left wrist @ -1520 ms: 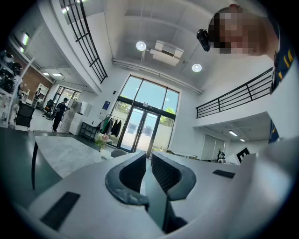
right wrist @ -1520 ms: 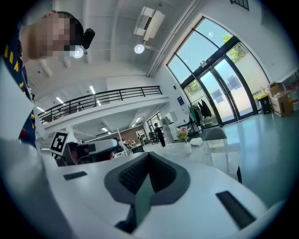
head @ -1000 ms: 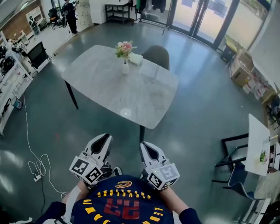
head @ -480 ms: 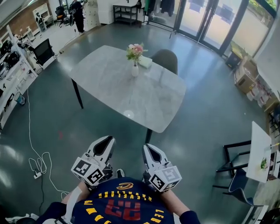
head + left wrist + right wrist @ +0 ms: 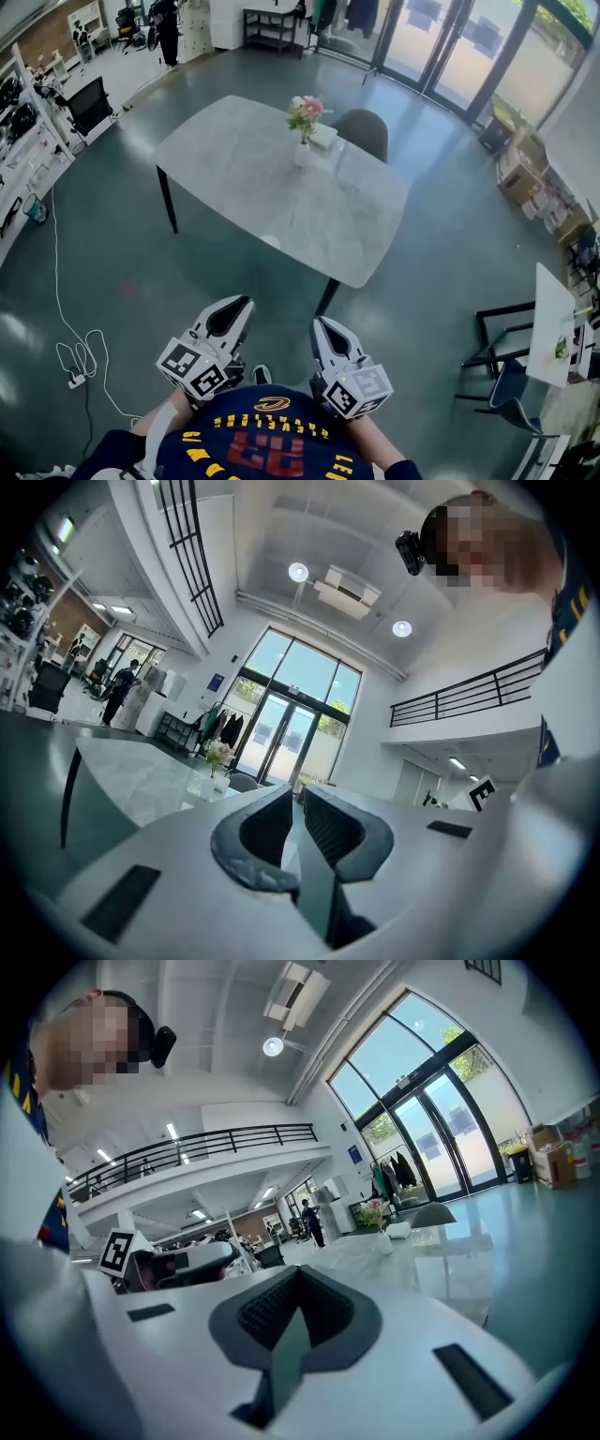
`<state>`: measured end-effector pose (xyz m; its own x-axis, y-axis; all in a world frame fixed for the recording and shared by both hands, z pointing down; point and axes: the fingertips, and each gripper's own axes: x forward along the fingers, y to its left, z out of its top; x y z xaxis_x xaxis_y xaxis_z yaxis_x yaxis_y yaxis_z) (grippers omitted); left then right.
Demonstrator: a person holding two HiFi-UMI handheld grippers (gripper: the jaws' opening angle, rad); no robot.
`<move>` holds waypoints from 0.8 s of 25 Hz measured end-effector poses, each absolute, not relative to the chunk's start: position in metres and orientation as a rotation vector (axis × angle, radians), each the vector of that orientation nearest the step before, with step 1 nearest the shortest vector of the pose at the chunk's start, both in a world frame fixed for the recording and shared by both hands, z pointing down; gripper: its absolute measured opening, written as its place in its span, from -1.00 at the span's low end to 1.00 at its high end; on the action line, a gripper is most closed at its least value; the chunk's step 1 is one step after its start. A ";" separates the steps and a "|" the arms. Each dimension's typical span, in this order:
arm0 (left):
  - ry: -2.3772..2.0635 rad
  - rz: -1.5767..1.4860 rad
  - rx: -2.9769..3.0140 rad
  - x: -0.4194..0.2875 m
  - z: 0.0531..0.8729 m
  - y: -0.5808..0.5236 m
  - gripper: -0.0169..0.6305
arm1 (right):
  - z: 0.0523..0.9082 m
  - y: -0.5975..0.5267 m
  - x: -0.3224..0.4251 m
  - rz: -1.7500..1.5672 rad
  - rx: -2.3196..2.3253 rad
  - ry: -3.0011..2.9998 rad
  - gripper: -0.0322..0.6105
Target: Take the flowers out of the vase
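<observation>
The left hand-held gripper [image 5: 239, 306] and right hand-held gripper [image 5: 323, 328] sit low in the frame, jaws together on nothing. The flowers [image 5: 307, 107] stand in the vase [image 5: 302, 154] on the surface [image 5: 234, 178], upper middle. They are likely light, soft and easily crushed, so pinch the stems gently above the rim.

A polished dark grey-green floor [image 5: 441, 253] spreads under a pale grey marbled surface [image 5: 253, 178] on dark legs, with a grey rounded chair [image 5: 364, 131] at its far side. Tall glass doors [image 5: 441, 37] stand beyond, brown cardboard boxes [image 5: 520, 155] to the right. A black-railed balcony [image 5: 187, 1147] and round ceiling lights [image 5: 298, 572] hang overhead.
</observation>
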<state>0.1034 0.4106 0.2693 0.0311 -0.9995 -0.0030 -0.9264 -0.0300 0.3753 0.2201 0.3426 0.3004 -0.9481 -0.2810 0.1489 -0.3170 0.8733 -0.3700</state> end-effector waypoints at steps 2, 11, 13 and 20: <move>-1.961 -0.409 2.041 0.100 0.271 0.412 -0.82 | 0.303 0.343 0.220 0.606 0.499 -2.940 -0.89; -1.897 -0.438 2.022 0.093 0.291 0.394 -0.82 | 0.315 0.329 0.207 0.577 0.524 -2.879 -0.89; -1.927 -0.439 1.998 0.084 0.295 0.387 -0.82 | 0.319 0.318 0.200 0.586 0.506 -2.879 -0.89; -2.053 -0.404 1.913 0.057 0.295 0.358 -0.82 | 0.318 0.276 0.164 0.600 0.354 -2.931 -0.89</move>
